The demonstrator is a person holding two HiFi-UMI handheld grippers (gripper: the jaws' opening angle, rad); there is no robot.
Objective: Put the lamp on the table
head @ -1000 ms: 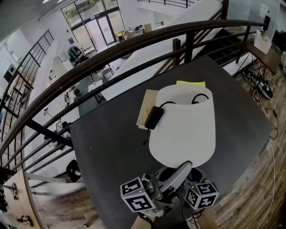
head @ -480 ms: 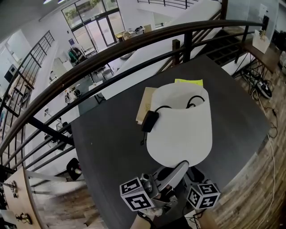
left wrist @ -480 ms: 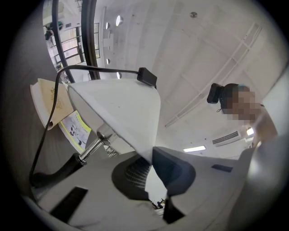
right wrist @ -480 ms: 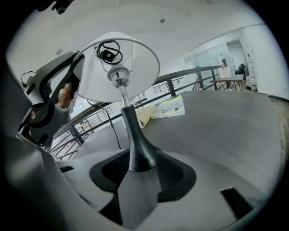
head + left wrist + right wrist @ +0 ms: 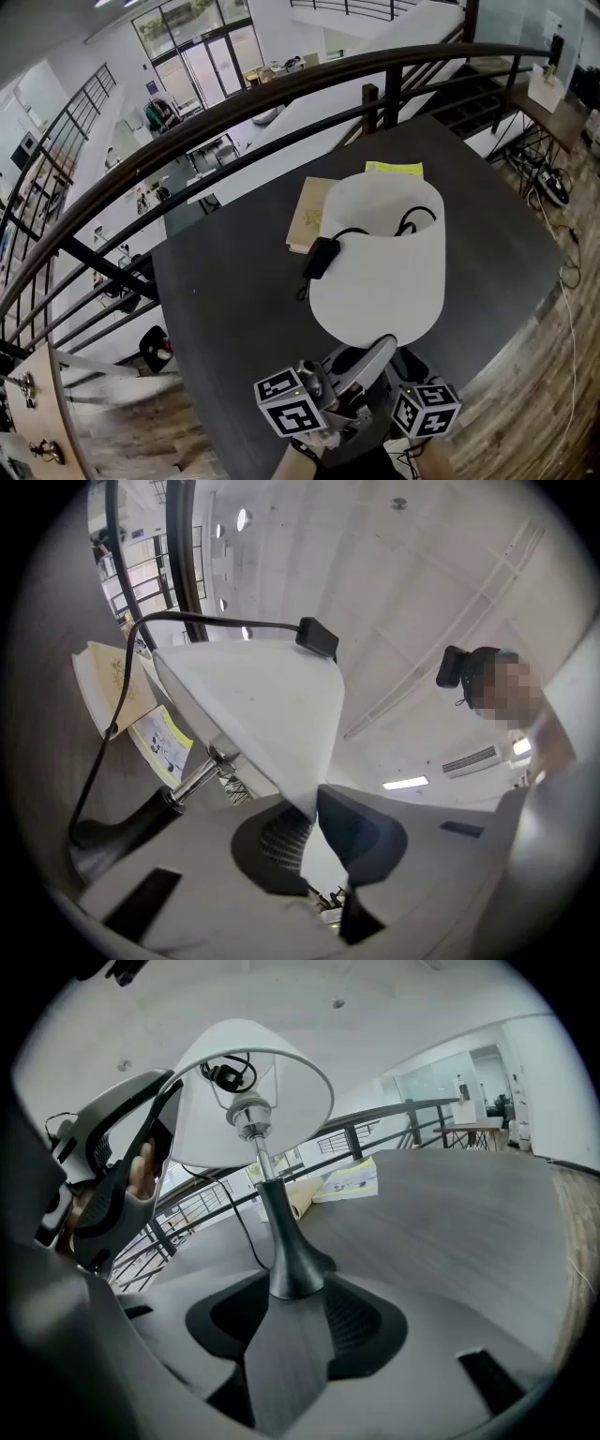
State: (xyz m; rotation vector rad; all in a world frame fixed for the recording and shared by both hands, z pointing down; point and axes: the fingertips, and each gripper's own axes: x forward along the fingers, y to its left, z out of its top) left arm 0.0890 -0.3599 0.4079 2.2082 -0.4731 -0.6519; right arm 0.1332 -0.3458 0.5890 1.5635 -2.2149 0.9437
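Note:
The lamp's white shade (image 5: 380, 253) fills the middle of the dark table (image 5: 234, 309), seen from above, with its black cord and switch block (image 5: 322, 255) draped over the rim. The left gripper (image 5: 314, 822) has the shade's (image 5: 253, 705) lower rim between its jaws. They are opening, and a slit of light shows between the pads. The right gripper (image 5: 295, 1288) is shut on the lamp's dark flared base (image 5: 292, 1274), which stands upright on the tabletop. Both marker cubes (image 5: 291, 408) sit at the table's near edge.
A tan booklet (image 5: 307, 211) and a yellow leaflet (image 5: 394, 169) lie behind the shade. A dark handrail (image 5: 281, 94) curves round the table's far side above a drop to a lower floor. Wooden floor (image 5: 553, 356) lies to the right, past the table edge.
The shade has shifted a little away from me, uncovering more of the booklet. The switch block on the cord has swung slightly. Both grippers stay at the near edge.

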